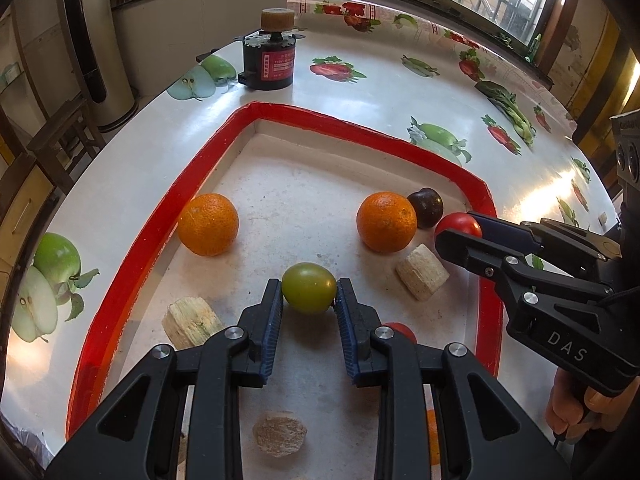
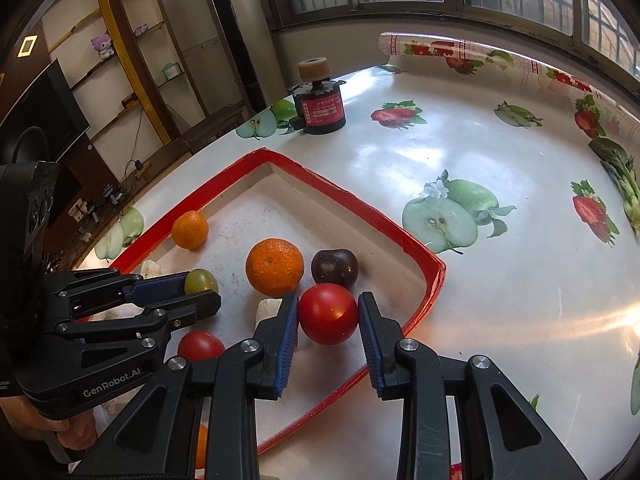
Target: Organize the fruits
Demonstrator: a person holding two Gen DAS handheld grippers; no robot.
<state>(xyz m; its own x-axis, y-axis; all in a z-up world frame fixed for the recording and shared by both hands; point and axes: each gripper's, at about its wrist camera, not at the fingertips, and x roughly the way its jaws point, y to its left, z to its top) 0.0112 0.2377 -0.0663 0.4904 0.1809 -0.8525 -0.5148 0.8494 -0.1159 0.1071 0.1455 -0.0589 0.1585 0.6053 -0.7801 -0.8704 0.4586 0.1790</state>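
A red-rimmed tray point(image 1: 168, 216) point(image 2: 424, 300) with a white floor holds the fruit. My left gripper point(image 1: 309, 286) point(image 2: 202, 290) is shut on a green tomato point(image 1: 309, 292) point(image 2: 200, 280) low over the tray's middle. My right gripper point(image 2: 329, 300) point(image 1: 458, 226) is shut on a red tomato point(image 2: 328, 316) point(image 1: 460, 222) near the tray's right rim. Two oranges point(image 1: 208, 224) point(image 1: 386, 222), a dark plum point(image 1: 426, 207) point(image 2: 335, 267) and a second red tomato point(image 2: 200, 346) lie loose in the tray. I cannot tell whether the gripped fruits rest on the floor.
Pale fibrous chunks point(image 1: 422, 272) point(image 1: 192, 322) point(image 1: 280, 434) lie among the fruit. A black motor with a red label point(image 1: 268, 66) point(image 2: 320, 114) stands behind the tray. The table point(image 1: 380, 92) has a glossy fruit-print cover, rolled up at its far edge below the windows.
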